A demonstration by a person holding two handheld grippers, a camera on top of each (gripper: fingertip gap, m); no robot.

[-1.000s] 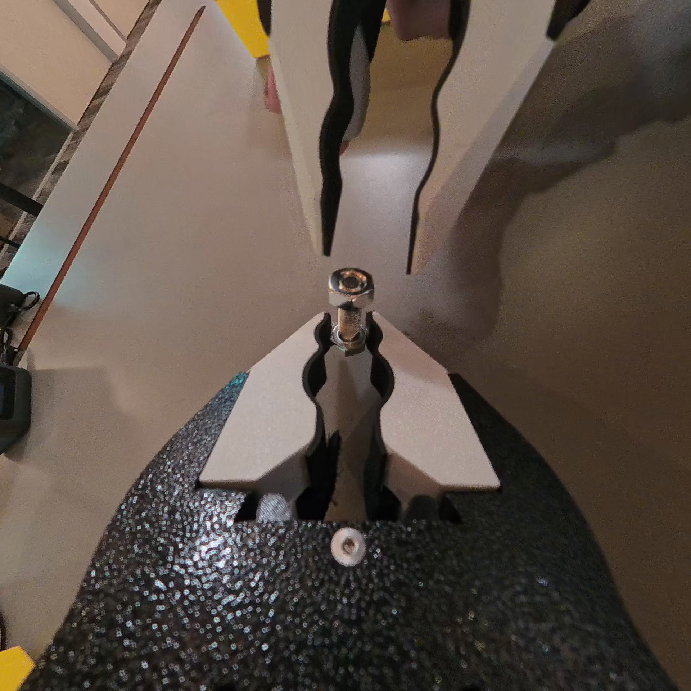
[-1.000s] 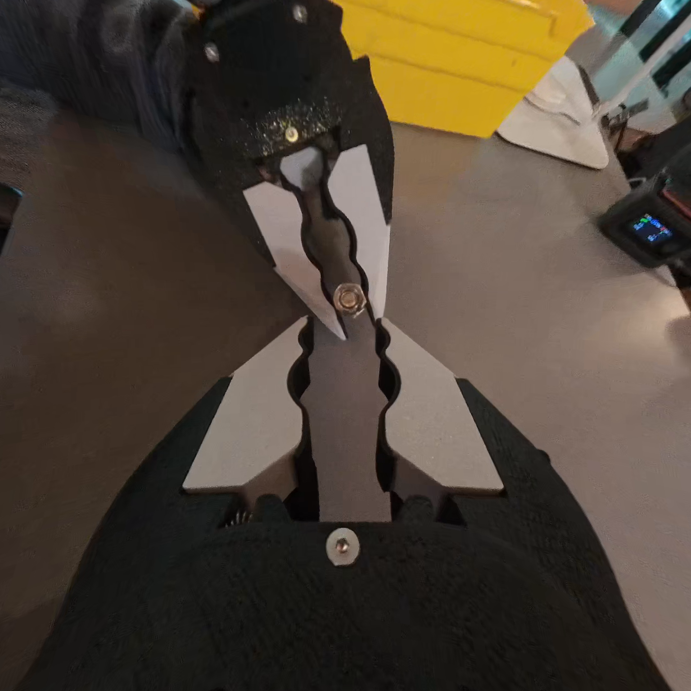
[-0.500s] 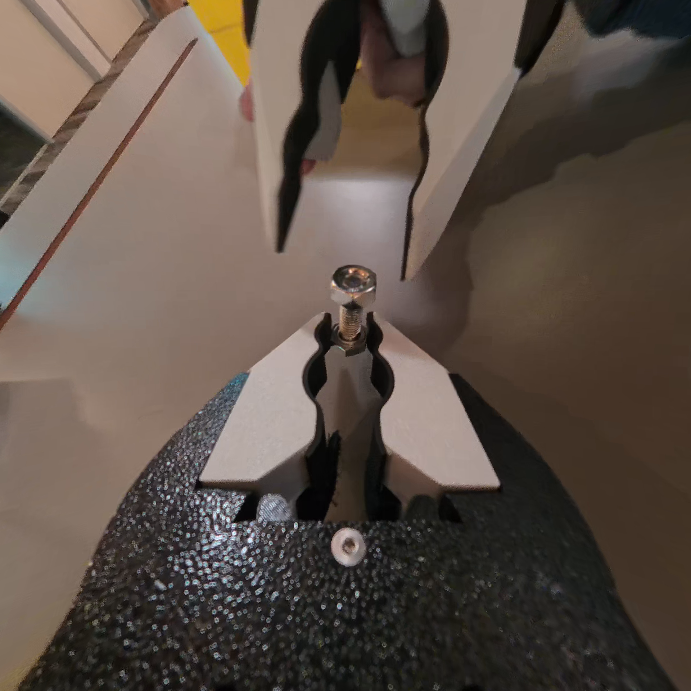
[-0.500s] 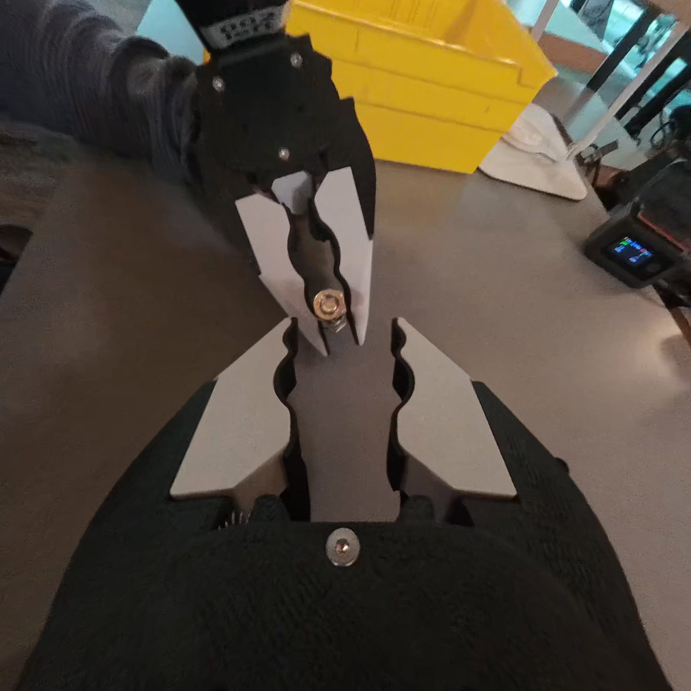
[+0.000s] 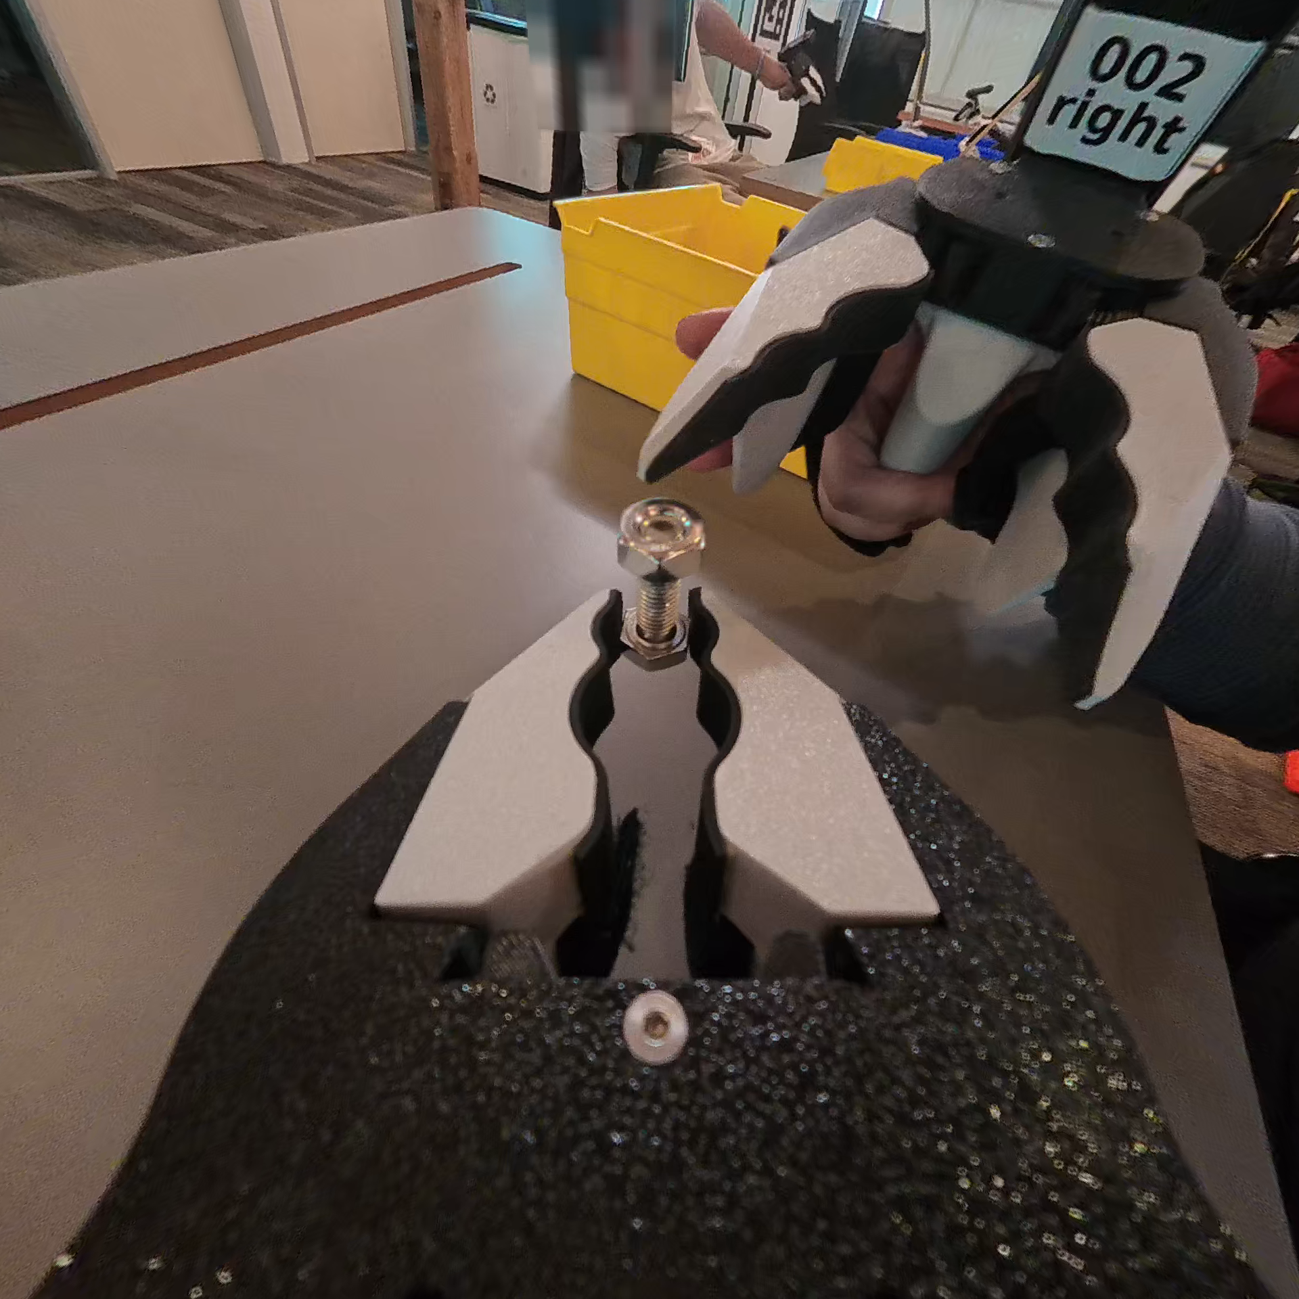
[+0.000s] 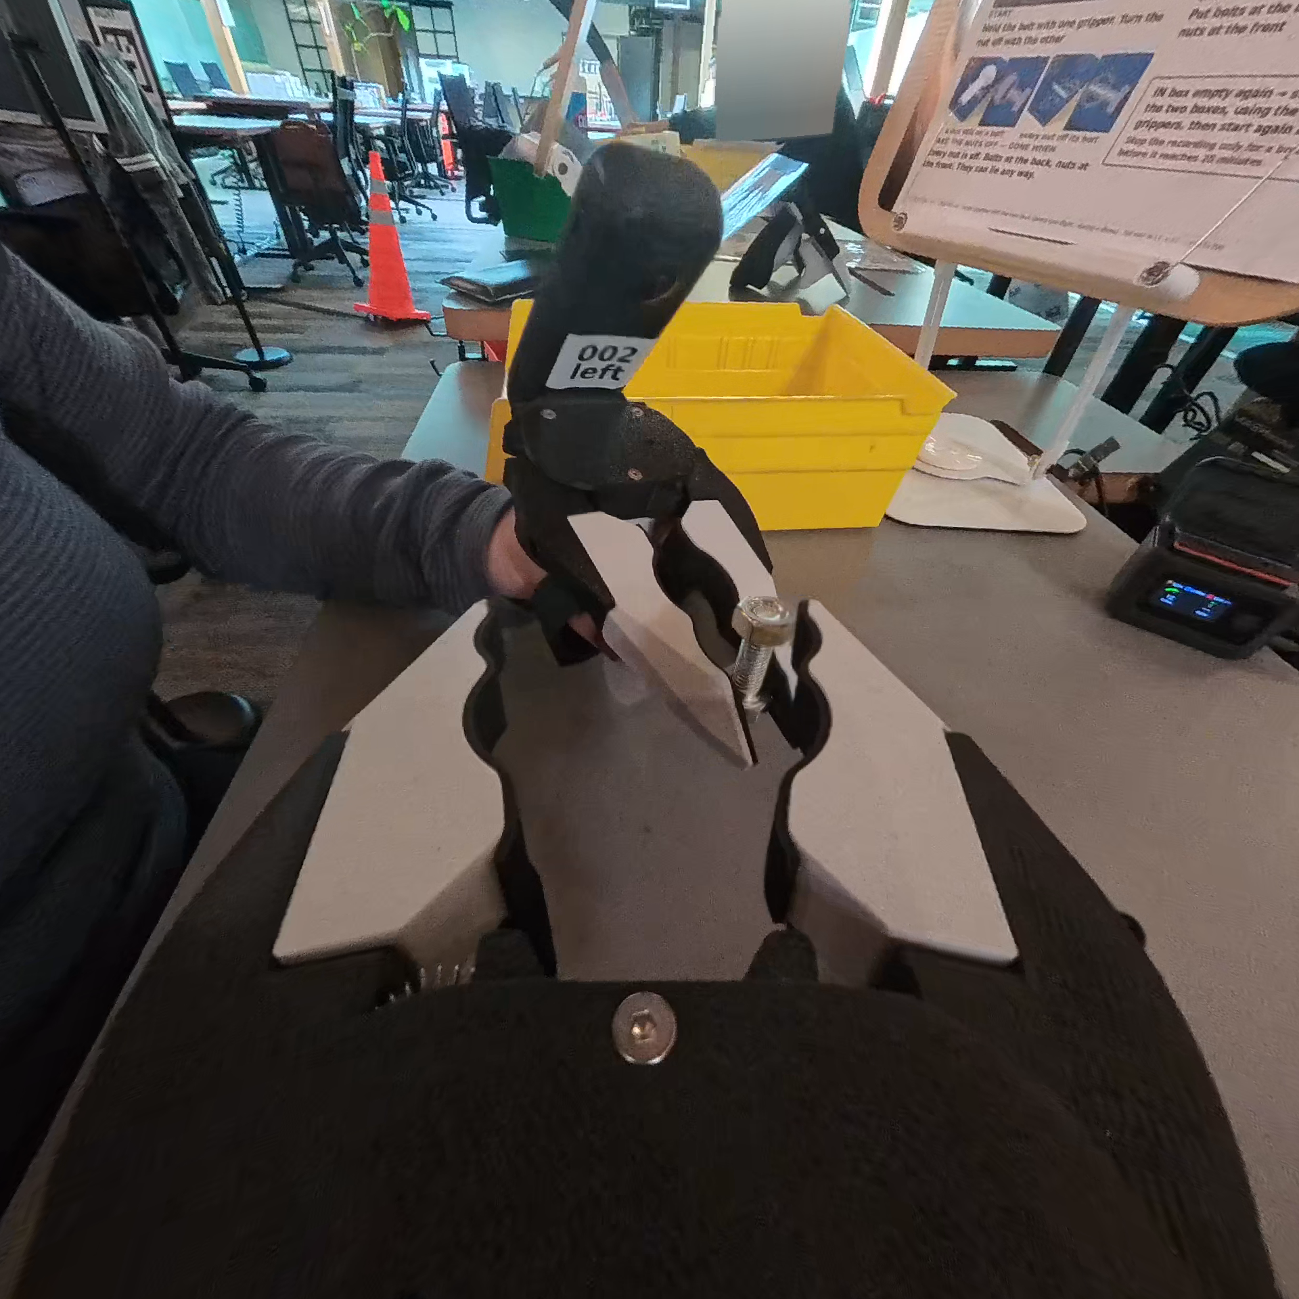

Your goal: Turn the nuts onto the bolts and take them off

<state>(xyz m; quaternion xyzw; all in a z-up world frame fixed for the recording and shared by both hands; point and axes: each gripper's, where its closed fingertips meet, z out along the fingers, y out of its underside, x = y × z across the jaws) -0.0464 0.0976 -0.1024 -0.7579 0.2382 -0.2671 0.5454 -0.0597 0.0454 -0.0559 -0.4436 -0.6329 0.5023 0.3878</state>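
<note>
One silver nut [image 5: 654, 637] rides the upright, shiny bolt [image 5: 660, 562].

shiny silver steel hex bolt [image 5: 659, 562] | speckled black gripper body with pale grey fingers [image 5: 654, 618] | bright yellow plastic bin [image 6: 773, 422] | orange traffic cone with grey bands [image 6: 385, 246]

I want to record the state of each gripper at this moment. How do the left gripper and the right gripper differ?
The left gripper is shut on the nut threaded on the bolt; the right gripper is open and holds nothing. The left gripper's fingers stand close together; the right gripper's fingers are spread wide. Both have grey fingers with wavy black inner pads.
</note>
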